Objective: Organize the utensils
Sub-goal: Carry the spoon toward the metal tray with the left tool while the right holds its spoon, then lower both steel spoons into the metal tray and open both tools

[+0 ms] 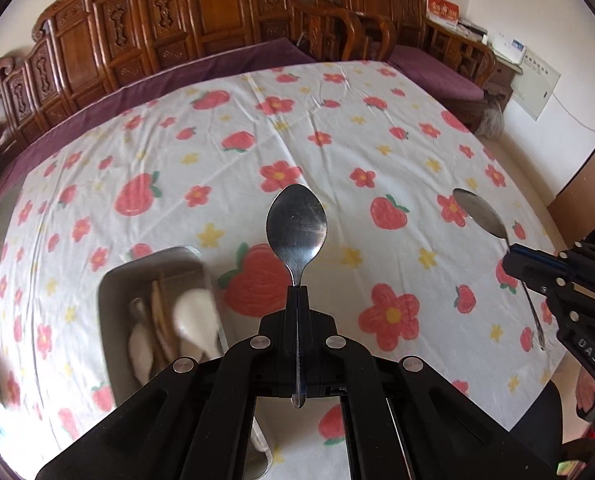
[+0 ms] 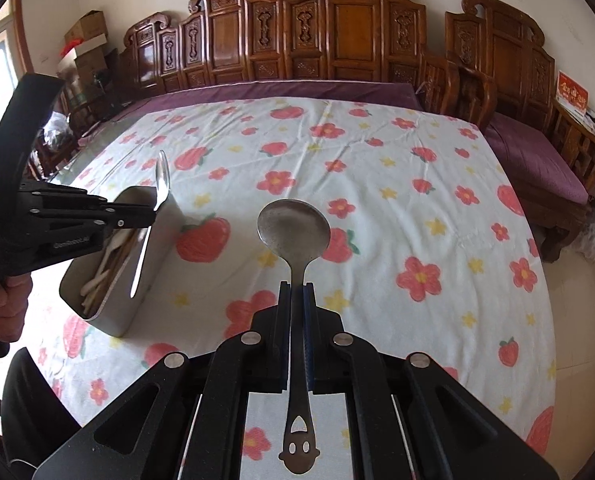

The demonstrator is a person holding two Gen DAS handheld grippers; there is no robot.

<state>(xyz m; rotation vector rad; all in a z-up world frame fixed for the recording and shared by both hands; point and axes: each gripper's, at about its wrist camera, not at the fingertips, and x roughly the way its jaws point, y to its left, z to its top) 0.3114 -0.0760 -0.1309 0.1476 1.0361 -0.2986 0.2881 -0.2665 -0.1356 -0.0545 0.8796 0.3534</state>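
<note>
Surroundings: a table under a white cloth (image 1: 337, 128) printed with strawberries and flowers is filling both views. Carved wooden chairs (image 2: 337, 32) are standing along its far edge, with purple cushions (image 2: 533, 156) showing on the seats at right. Cardboard boxes (image 2: 85, 40) are sitting in the upper left of the right wrist view only; a red card (image 1: 442, 9) and a white wall panel (image 1: 537, 80) are showing in the upper right of the left wrist view.

Container: a metal tray (image 1: 109, 320) is resting on the cloth at lower left of the left wrist view, holding white ceramic spoons (image 1: 195, 312) and wooden utensils (image 1: 159, 312), blurred there. In the right wrist view the left gripper's body is partly covering the tray.

Left gripper (image 1: 297, 290): jaws pressed together on the neck of a pointed steel spoon (image 1: 296, 224), bowl standing upright at frame centre, above the cloth and right of the tray.

Right gripper (image 2: 296, 285): jaws narrowly closed on the stem of a round steel spoon (image 2: 293, 232), bowl up at frame centre. Only this view is showing its handle end, cut with a smiling face.

Cross-views: each camera is catching the other gripper at its frame edge, holding its spoon. A hand (image 2: 5, 296) is gripping the left tool's handle at left of the right wrist view.
</note>
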